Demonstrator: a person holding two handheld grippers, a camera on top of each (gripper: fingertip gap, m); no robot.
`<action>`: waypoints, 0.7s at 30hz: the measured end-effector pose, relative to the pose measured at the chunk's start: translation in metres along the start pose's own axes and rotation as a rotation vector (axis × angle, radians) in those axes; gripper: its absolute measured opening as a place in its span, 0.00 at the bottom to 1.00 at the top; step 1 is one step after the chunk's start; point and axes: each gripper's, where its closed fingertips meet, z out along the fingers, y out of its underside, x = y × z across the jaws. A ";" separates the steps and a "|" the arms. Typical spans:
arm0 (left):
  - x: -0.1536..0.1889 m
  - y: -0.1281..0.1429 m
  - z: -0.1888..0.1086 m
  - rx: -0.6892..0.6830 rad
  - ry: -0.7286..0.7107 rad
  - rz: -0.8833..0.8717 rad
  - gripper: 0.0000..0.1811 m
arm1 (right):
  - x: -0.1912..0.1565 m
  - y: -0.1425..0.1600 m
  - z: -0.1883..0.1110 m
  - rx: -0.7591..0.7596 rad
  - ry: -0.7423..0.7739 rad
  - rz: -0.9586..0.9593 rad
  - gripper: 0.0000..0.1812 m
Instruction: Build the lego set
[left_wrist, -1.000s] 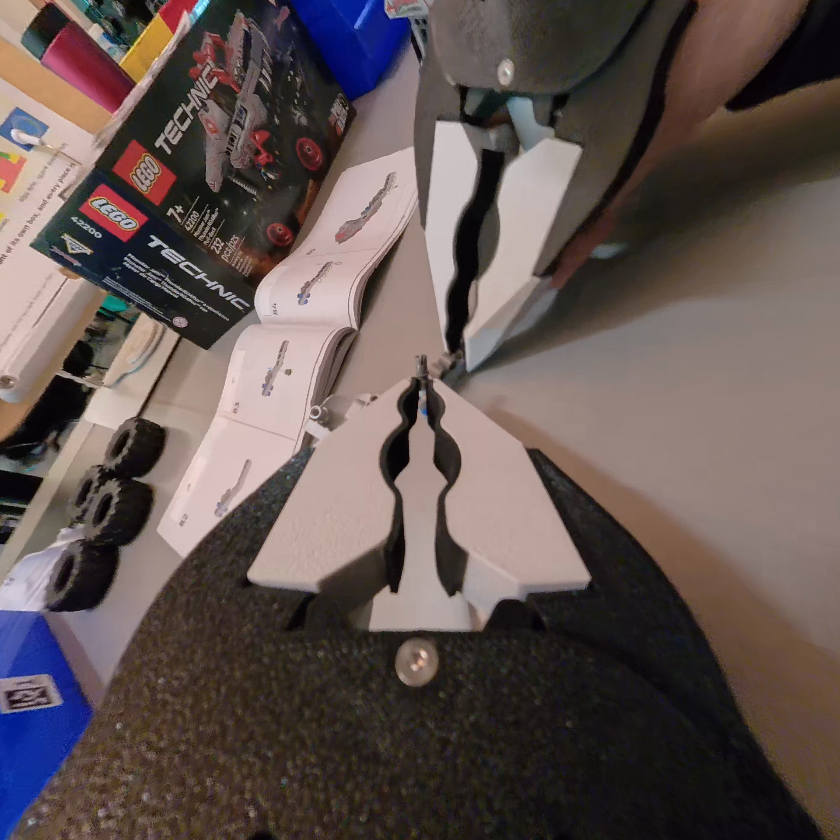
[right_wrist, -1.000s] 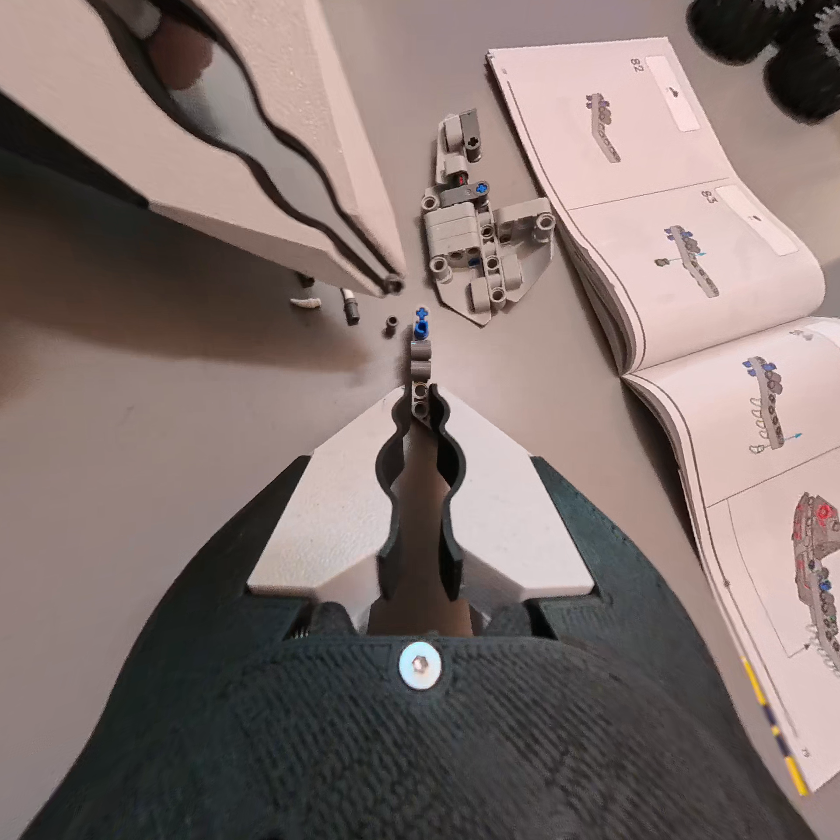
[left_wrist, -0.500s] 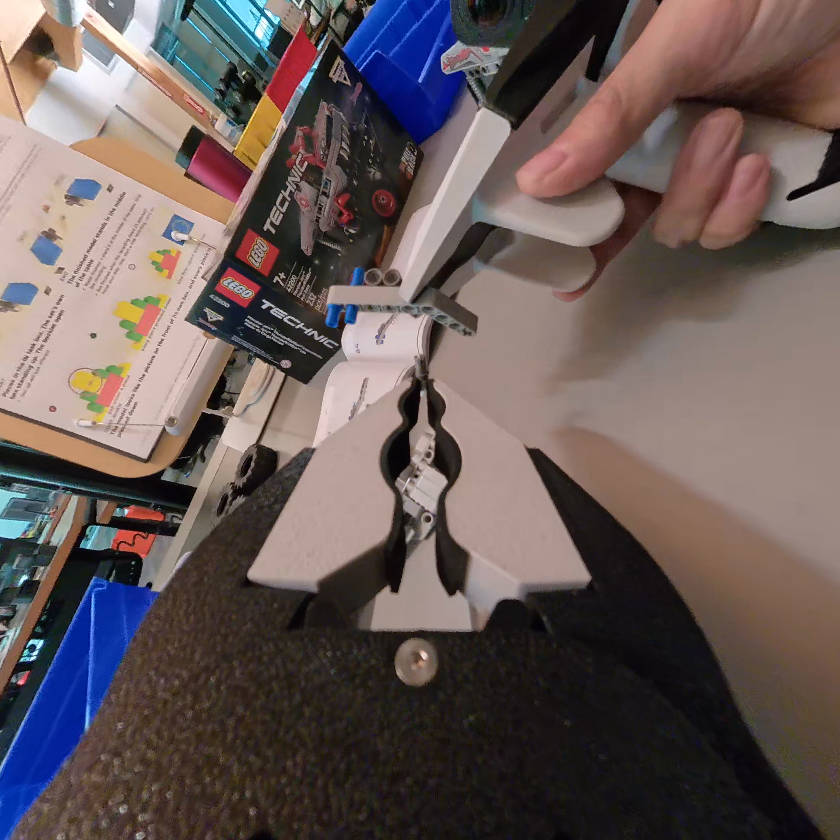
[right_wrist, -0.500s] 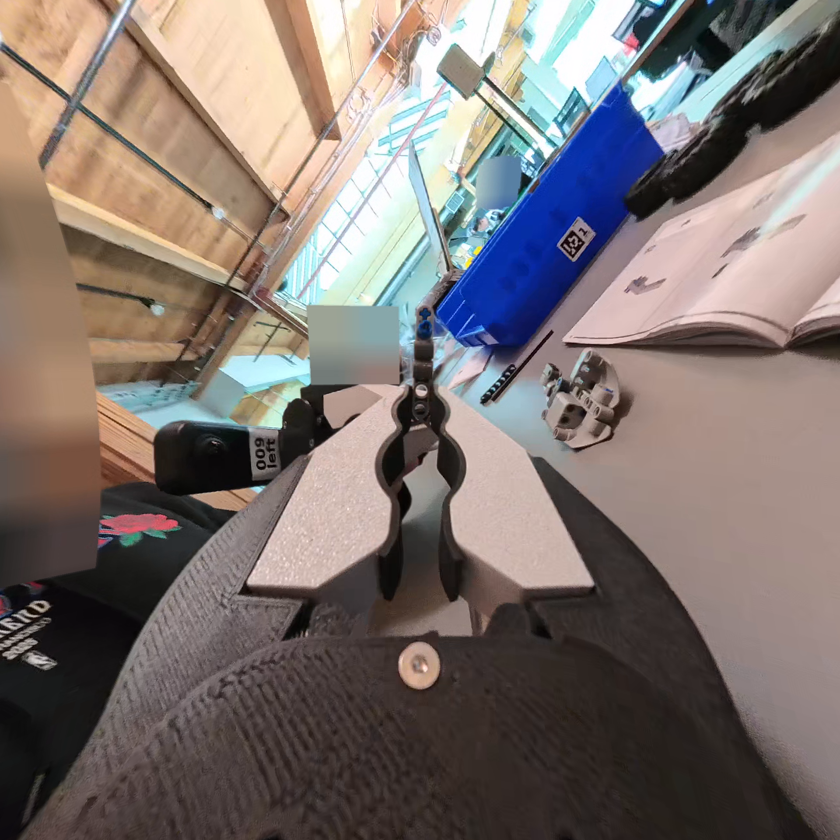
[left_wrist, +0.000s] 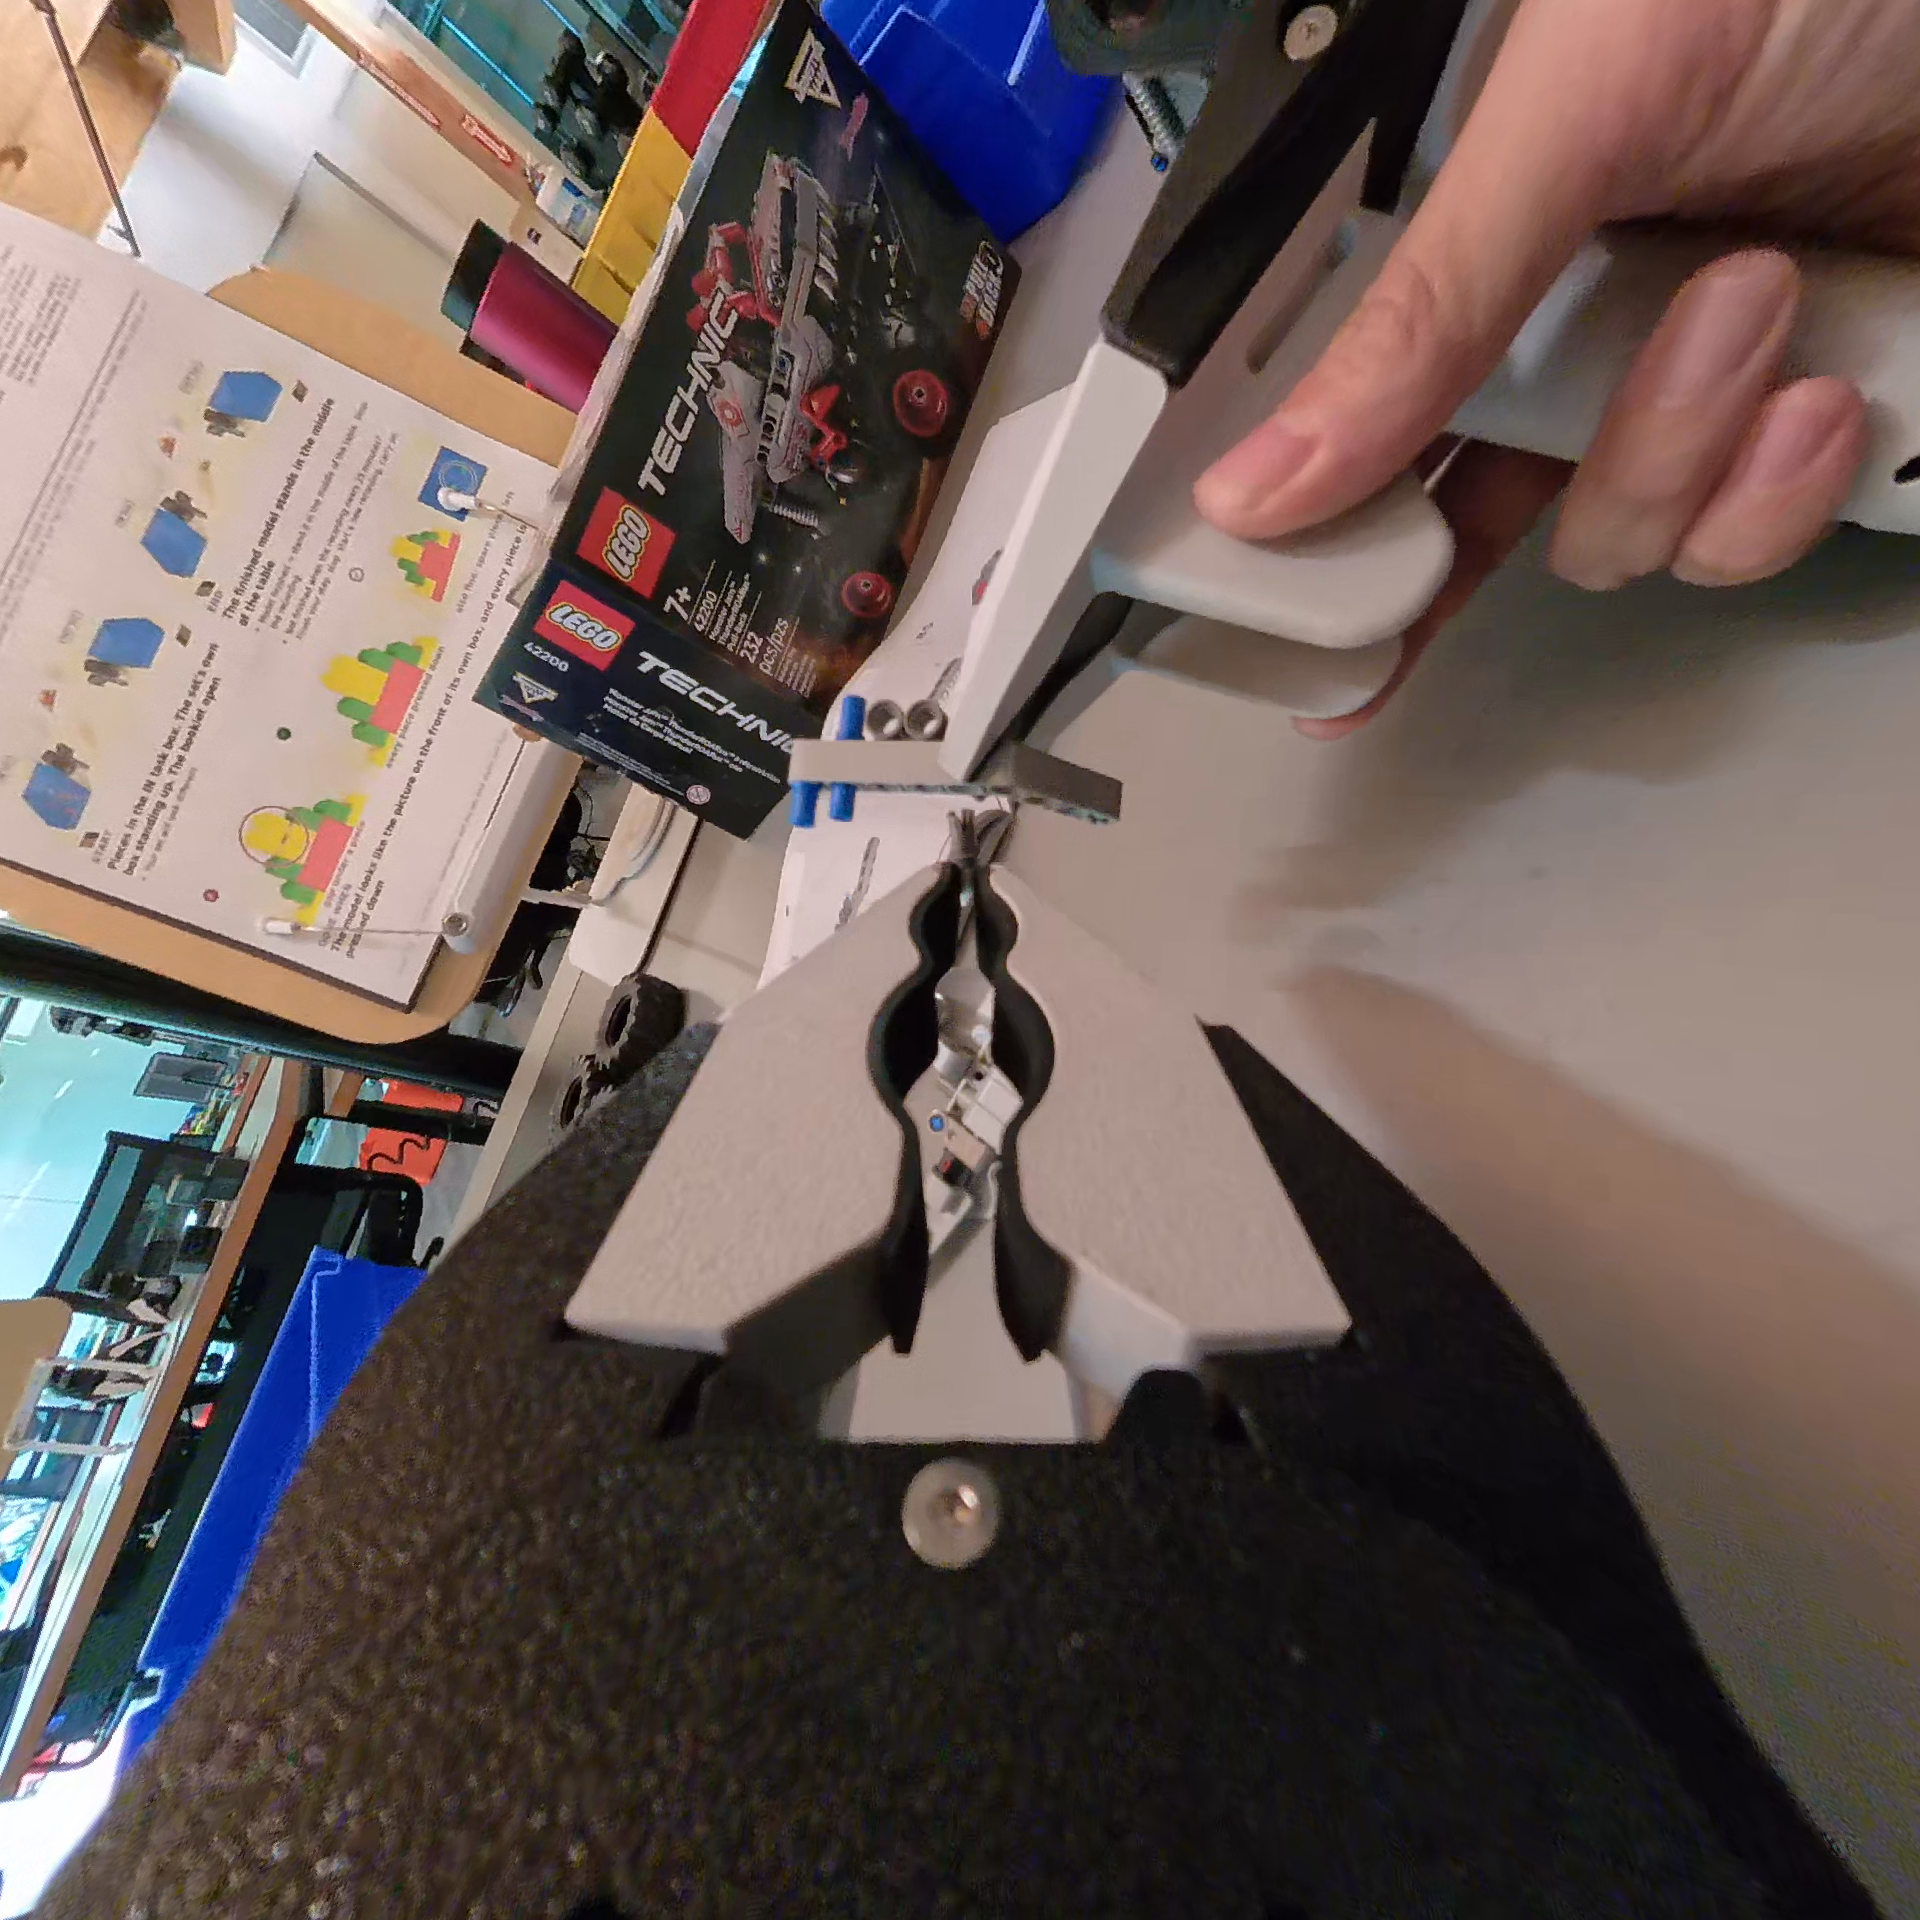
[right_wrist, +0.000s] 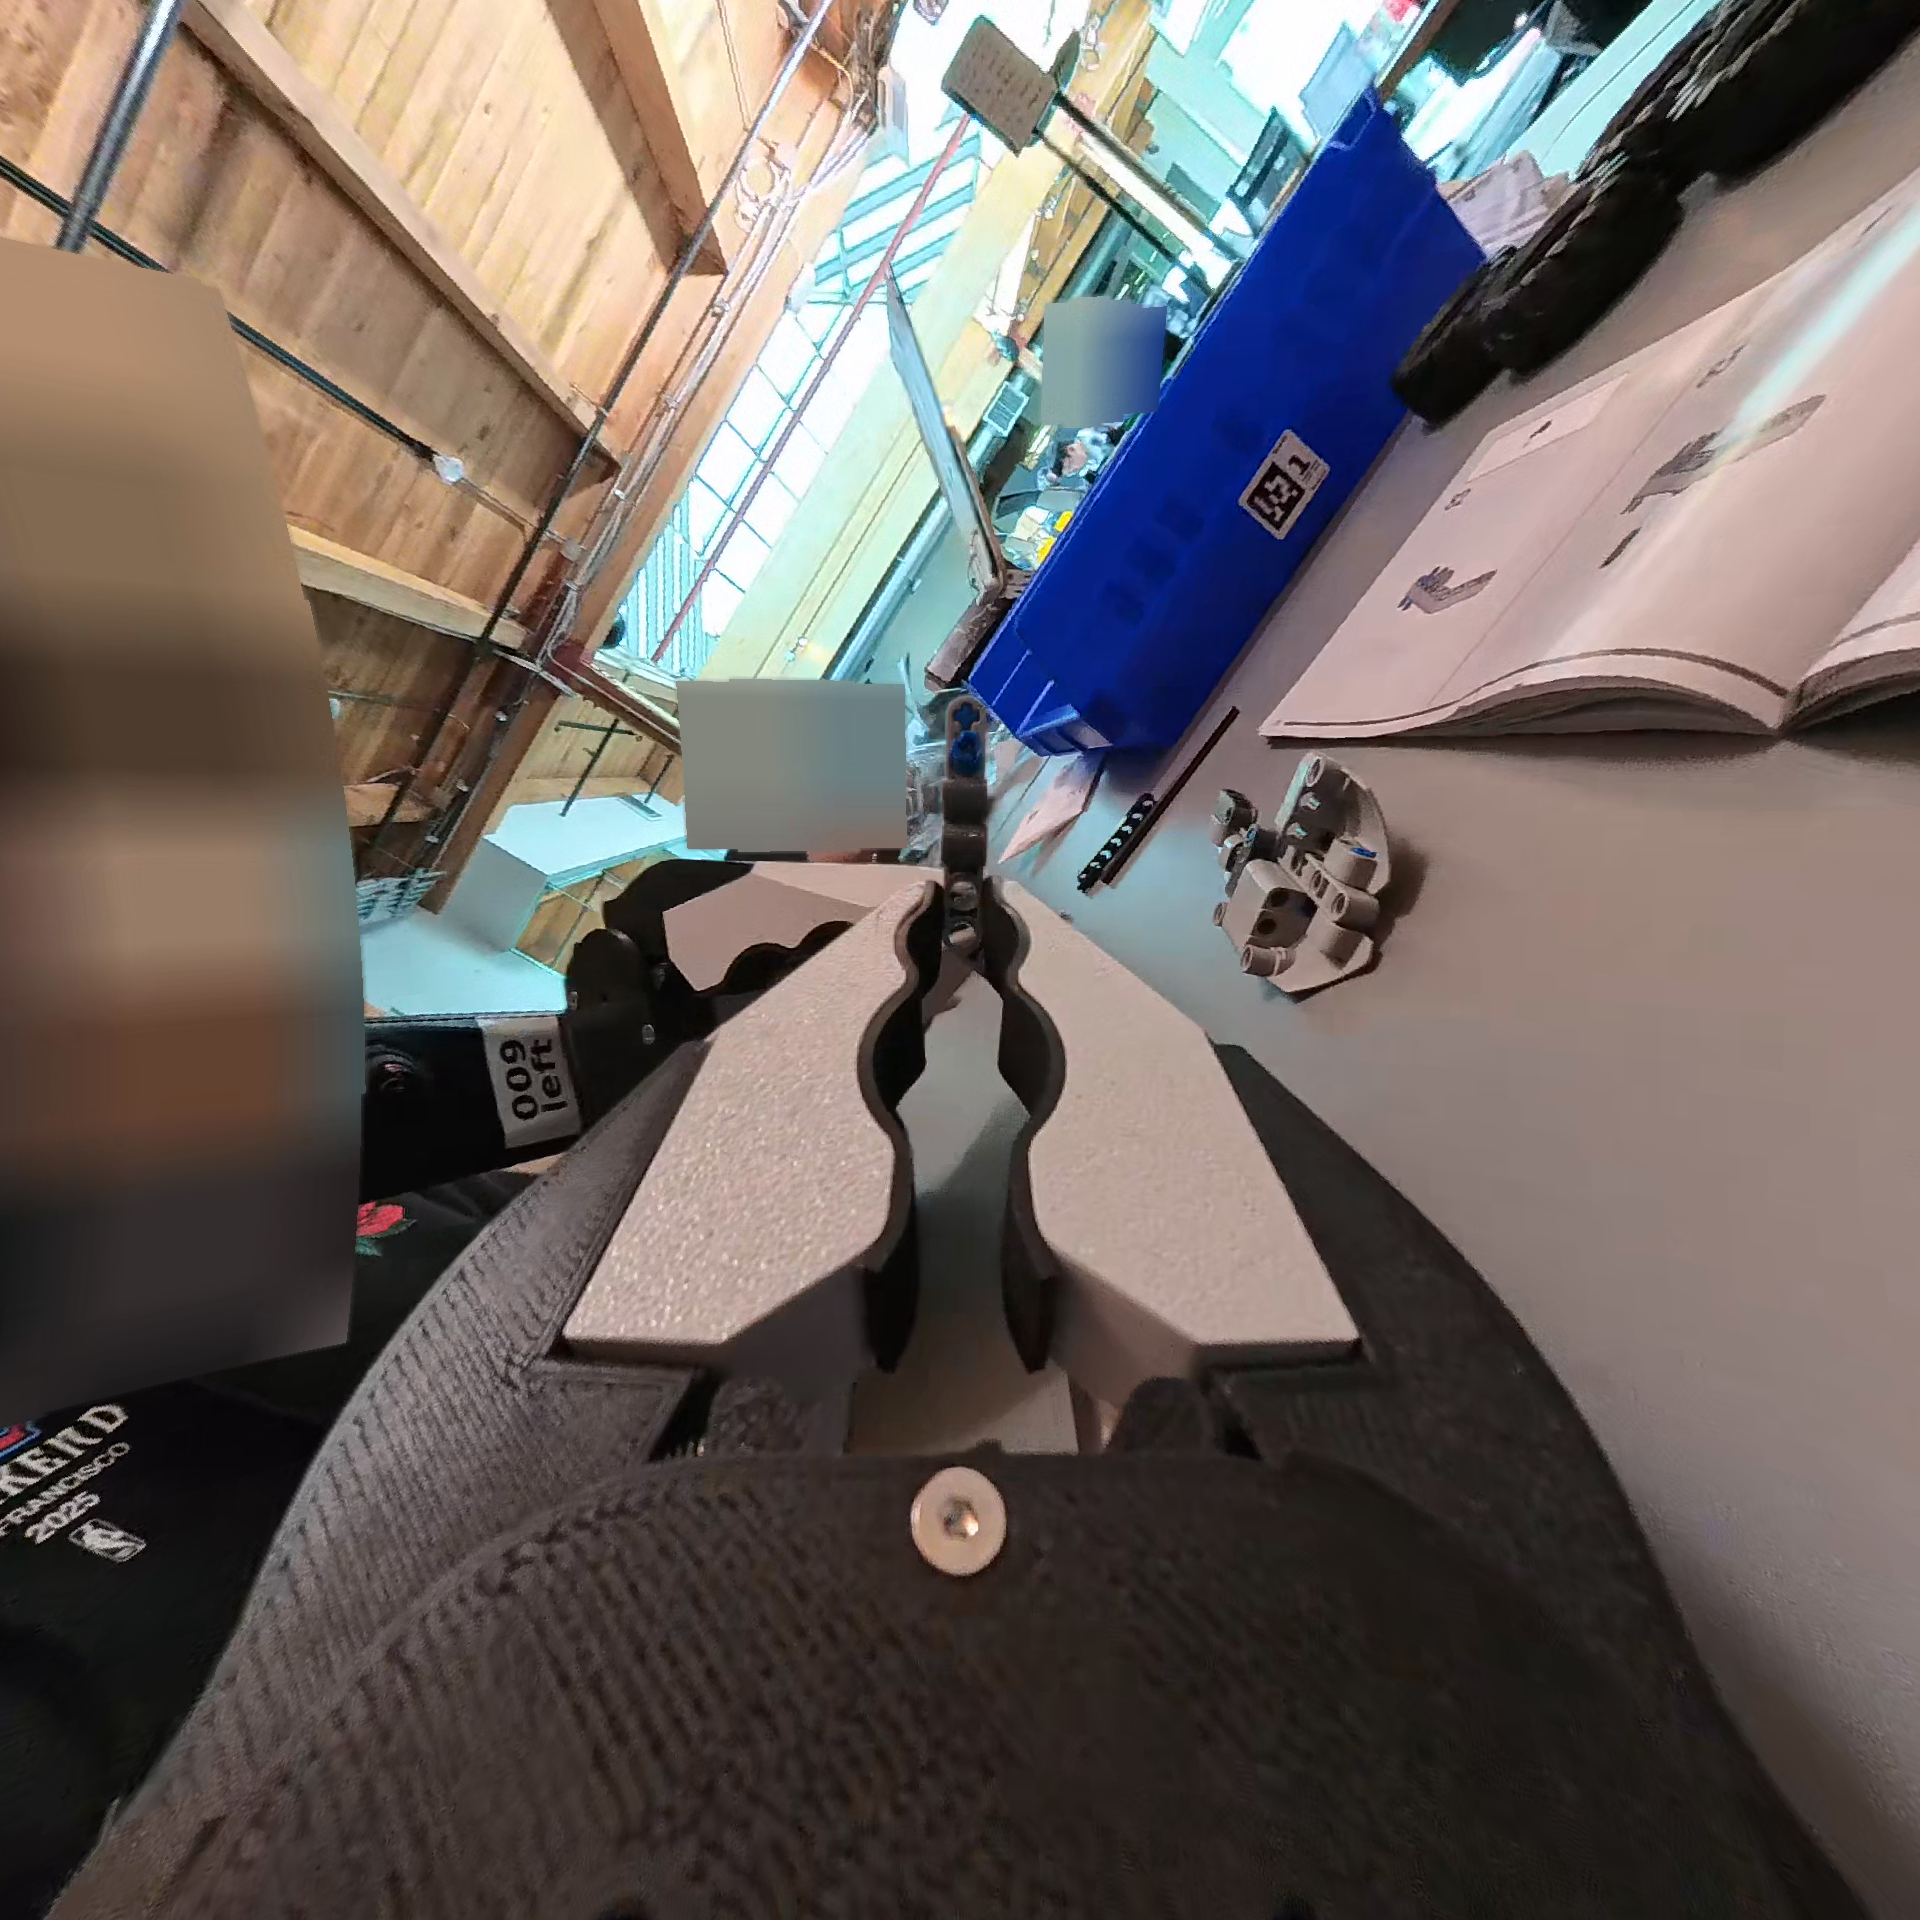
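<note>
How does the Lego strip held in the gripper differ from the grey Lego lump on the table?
The strip is pinched in the air by the right gripper; the lump lies loose on the table. The strip is one long, thin beam; the lump is a wide cluster of several joined parts. The strip points away from the camera; the lump lies flat. Both are grey with blue pins.

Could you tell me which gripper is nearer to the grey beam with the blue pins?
Right. The right gripper is shut on the grey beam, which sticks out past its tips. The left gripper, pinching a small pin, sits just beneath the beam, apparently not touching it.
</note>
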 end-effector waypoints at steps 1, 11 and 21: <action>0.000 0.002 0.001 -0.010 0.002 -0.003 0.00 | 0.001 0.000 0.000 0.000 0.013 -0.012 0.03; 0.003 0.007 0.003 -0.055 0.006 0.002 0.00 | 0.005 0.007 0.007 -0.026 0.103 -0.129 0.03; 0.007 0.012 0.003 -0.111 0.007 0.105 0.00 | 0.011 0.013 0.010 -0.051 0.206 -0.239 0.03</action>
